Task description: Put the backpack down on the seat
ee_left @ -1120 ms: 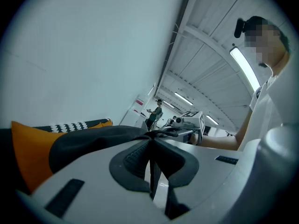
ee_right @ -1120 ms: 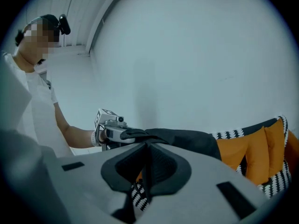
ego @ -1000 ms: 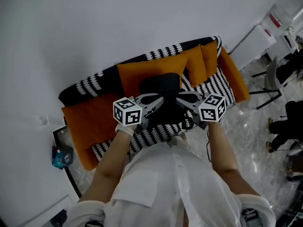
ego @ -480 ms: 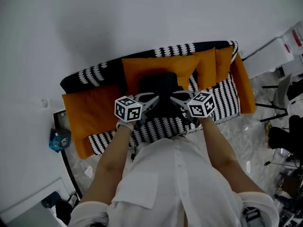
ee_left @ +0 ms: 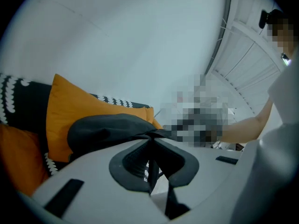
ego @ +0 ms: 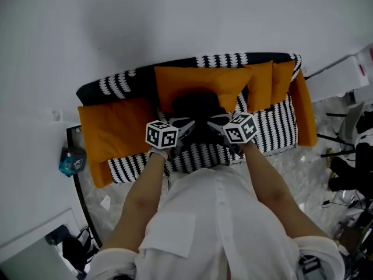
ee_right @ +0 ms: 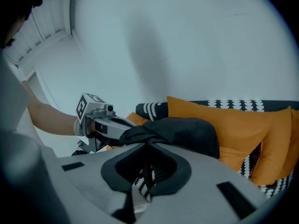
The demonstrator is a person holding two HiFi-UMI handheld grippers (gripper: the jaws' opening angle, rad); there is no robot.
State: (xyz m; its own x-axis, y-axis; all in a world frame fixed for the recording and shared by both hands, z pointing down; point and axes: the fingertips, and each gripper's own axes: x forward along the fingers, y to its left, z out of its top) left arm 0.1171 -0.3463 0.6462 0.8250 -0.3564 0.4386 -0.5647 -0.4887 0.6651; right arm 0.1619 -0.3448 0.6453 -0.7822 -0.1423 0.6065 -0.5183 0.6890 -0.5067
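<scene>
Seen from above in the head view: a sofa [ego: 280, 127] with a black-and-white pattern, placed against a white wall [ego: 175, 16], with orange cushions [ego: 116, 130] along its back. In the middle, the black backpack [ego: 197, 109], directly in front of the large middle cushion and over the patterned seat [ego: 204, 155]. Contact of its bottom with the seat: not possible to tell (lower part hidden behind the two grippers).

Left gripper [ego: 189, 124]: at the left side of the backpack, fingers closed and gripping a thin black strap [ee_left: 151, 168]. In the left gripper view, only a very narrow slit between the pads, filled by this strap. Just beyond the fingertips, the dark rounded top of the backpack, with an orange cushion behind it.

Right gripper [ego: 213, 122]: at the right side of the backpack, fingers closed in the same way, gripping a second strap [ee_right: 150, 164]. In the right gripper view, the backpack just beyond the fingertips, and the left gripper near, on the far side of the dark fabric.

Both marker cubes close together, above the front part of the seat. Left of the sofa, near the floor, a small blue object [ego: 71, 161]. At the right, white furniture [ego: 344, 77], well apart from the backpack.
</scene>
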